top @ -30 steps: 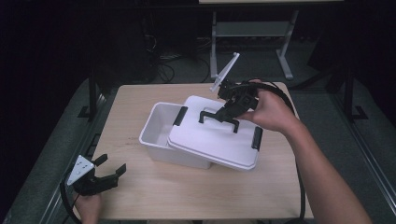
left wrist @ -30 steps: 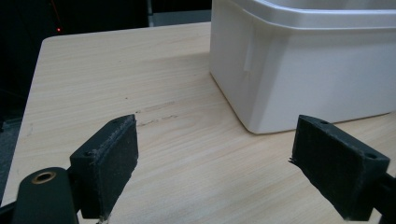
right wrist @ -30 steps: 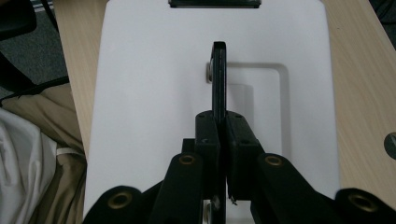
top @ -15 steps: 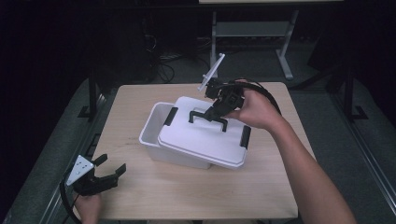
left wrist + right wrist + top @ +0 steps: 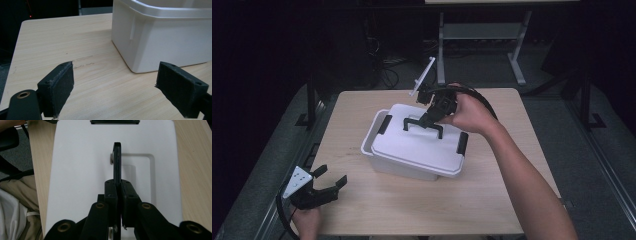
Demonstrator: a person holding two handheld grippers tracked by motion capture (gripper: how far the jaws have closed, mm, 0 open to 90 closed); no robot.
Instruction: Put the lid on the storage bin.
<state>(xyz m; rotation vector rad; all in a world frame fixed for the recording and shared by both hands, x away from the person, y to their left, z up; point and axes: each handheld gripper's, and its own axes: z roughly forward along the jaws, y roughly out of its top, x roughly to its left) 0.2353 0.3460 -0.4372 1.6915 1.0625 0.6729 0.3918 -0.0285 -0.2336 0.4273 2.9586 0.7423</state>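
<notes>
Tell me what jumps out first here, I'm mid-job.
The white lid sits askew over the white bin at the table's centre, the right tool shut on its black handle. The left tool waits open at the near left corner.

Lid sits askew on box (perhaps unseated), mid-table.

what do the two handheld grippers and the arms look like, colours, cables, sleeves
Both the left gripper and right gripper are black, two-jawed, with brass-coloured pivot rivets and flat rough pads. Each carries a grey three-cornered plate and trails a black cable. The forearms are bare, with no sleeves visible.
</notes>
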